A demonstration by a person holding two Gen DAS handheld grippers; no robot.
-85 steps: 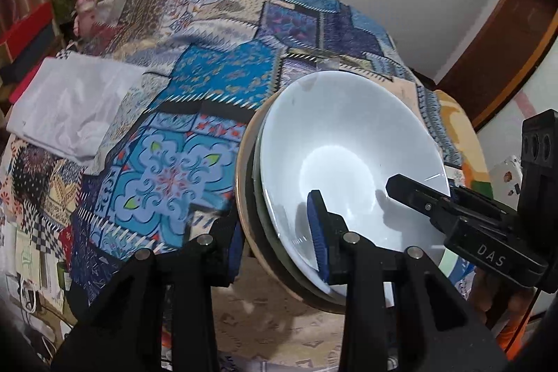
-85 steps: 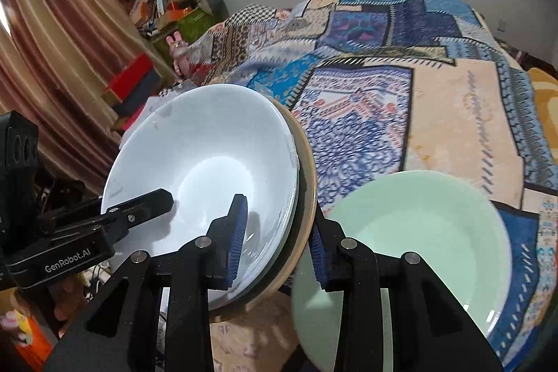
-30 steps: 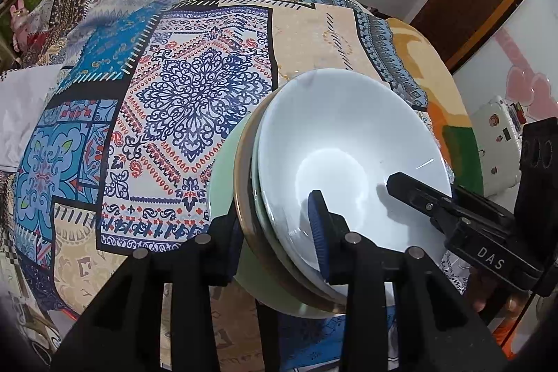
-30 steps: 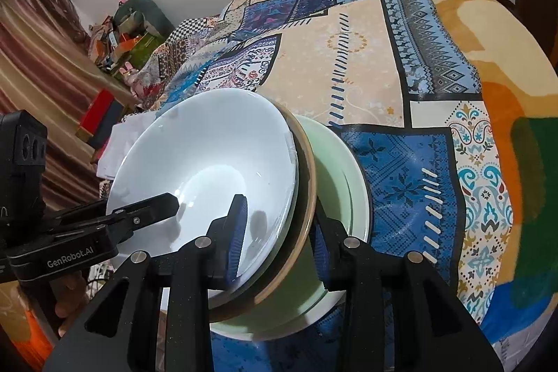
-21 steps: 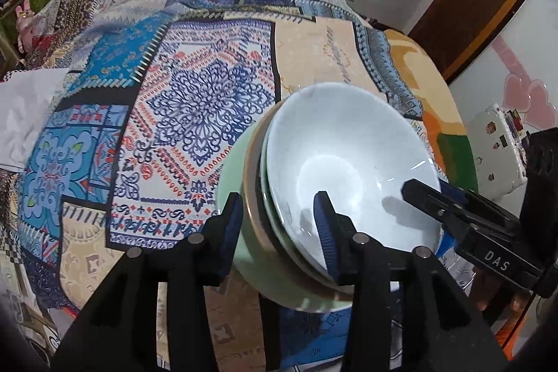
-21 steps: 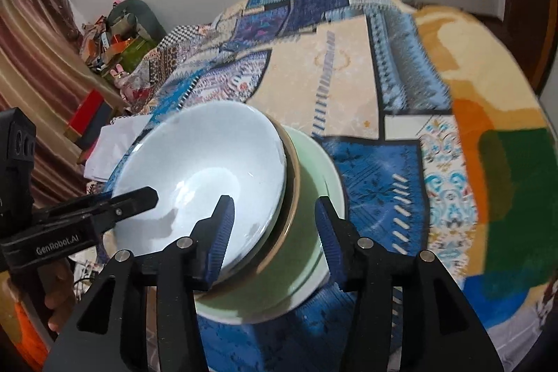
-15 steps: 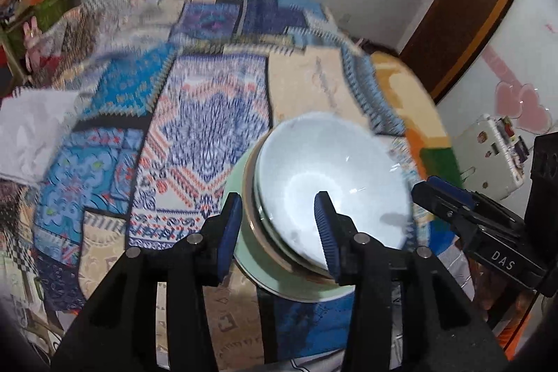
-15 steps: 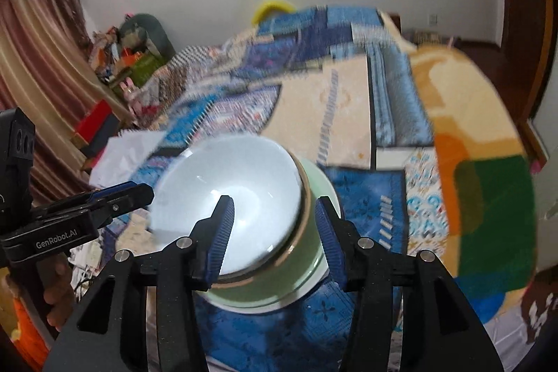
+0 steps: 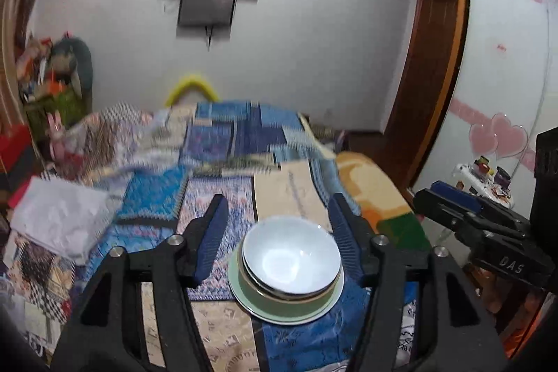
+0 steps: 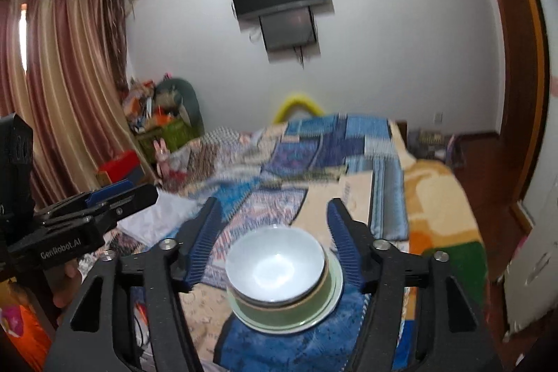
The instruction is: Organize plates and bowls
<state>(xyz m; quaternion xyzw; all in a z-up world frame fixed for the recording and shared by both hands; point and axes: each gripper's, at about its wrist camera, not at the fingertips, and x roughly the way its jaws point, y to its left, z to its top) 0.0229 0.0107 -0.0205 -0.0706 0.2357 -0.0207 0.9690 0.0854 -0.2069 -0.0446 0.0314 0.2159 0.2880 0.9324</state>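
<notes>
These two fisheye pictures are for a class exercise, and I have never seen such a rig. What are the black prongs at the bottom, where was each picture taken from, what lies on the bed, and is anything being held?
The black prongs are two-finger grippers, hand tools that a person holds, one in each hand. Each carries a camera looking forward along its fingers. One picture comes from the left gripper, the other from the right gripper; each also shows the other tool at its edge.

On the patchwork blanket stands a stack: a white bowl nested in a green bowl, on a pale green plate. A white cloth lies further left.

Nothing is held. Both grippers' jaws have just been opening and stand apart above the stack, touching nothing.
</notes>
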